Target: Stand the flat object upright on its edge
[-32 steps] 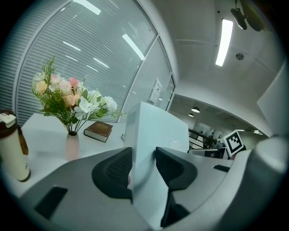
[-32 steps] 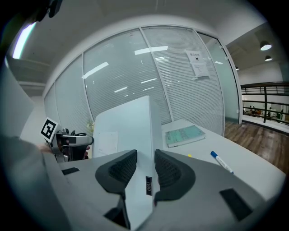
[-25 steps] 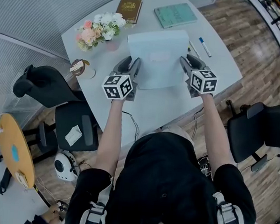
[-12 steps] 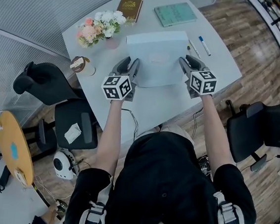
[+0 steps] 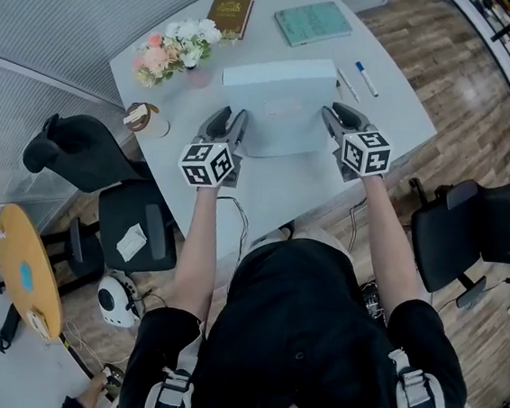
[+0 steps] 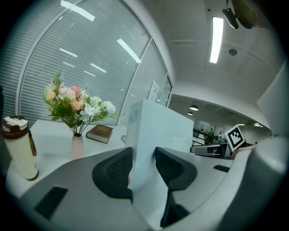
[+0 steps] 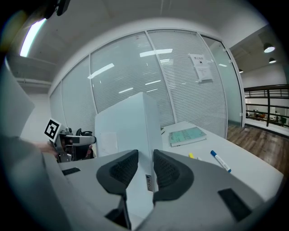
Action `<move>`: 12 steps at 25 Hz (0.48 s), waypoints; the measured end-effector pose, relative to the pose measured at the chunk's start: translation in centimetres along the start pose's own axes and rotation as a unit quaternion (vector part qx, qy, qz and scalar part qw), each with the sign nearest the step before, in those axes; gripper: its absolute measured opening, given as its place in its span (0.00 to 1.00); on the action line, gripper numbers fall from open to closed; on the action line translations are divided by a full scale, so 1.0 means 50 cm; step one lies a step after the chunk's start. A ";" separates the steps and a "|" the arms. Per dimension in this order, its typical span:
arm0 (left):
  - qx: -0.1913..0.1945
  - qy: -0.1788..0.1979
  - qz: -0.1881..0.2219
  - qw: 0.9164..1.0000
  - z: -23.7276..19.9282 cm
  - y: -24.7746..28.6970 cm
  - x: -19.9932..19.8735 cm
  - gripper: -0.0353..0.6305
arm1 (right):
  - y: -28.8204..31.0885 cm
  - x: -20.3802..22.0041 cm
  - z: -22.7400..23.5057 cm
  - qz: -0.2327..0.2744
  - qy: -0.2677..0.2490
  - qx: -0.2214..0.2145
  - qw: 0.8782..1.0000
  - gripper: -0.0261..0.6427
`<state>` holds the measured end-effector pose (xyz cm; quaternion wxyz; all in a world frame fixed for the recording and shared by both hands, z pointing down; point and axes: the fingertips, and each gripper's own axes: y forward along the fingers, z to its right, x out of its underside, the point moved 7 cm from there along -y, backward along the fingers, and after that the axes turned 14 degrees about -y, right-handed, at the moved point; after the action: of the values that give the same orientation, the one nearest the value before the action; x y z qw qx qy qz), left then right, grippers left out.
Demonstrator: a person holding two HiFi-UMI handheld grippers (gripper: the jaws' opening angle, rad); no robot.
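As both tongs bite onto it, the pale blue flat box (image 5: 278,110) stands near the middle of the white table (image 5: 282,201), broad face toward the person and narrow top edge up. It looks close to vertical. I can't make out whether its lower edge is down on the tabletop.

The left gripper (image 5: 230,125) is clamped on the box's left side edge, pads pressed to both faces. The right gripper (image 5: 337,117) has the right side edge between its jaws, and those jaws have just been closing in on it. In the right gripper view the pads sit tight against the board (image 7: 126,122).

My read is that it's a stiff cardboard case. It keeps its shape with no sag between the two grips, and it's probably light. The faces look smooth, so it could slide through the pads if the squeeze slackens. Holding both side edges low down is the sensible place. That narrow edge gives a small footing, though, so I'd expect it to topple easily once let go.

Room is decent. The flowers (image 5: 171,49) and brown book (image 5: 231,12) sit behind to the left, the teal book (image 5: 312,22) behind to the right, and the marker (image 5: 366,77) lies just off the right corner. The cup (image 5: 146,120) stands near the left table edge, and the near side is bare.
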<state>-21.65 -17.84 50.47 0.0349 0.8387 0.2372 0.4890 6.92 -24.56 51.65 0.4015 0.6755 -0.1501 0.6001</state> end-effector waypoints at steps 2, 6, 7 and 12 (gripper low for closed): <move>-0.001 0.004 0.006 1.000 0.007 -0.003 0.006 0.31 | -0.010 0.002 0.000 0.000 -0.001 0.000 1.000 0.23; -0.005 0.010 0.013 1.000 0.021 -0.017 0.019 0.31 | -0.028 0.008 -0.006 0.000 -0.001 -0.001 1.000 0.22; -0.005 0.012 0.012 1.000 0.025 -0.021 0.023 0.31 | -0.035 0.011 -0.008 0.001 -0.001 -0.003 1.000 0.22; -0.010 0.019 0.012 1.000 0.047 -0.042 0.039 0.31 | -0.062 0.020 -0.013 -0.001 -0.003 -0.010 1.000 0.22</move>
<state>-19.63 -14.73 50.20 0.0333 0.8314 0.2232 0.5077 8.82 -21.84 51.44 0.4088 0.6735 -0.1567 0.5956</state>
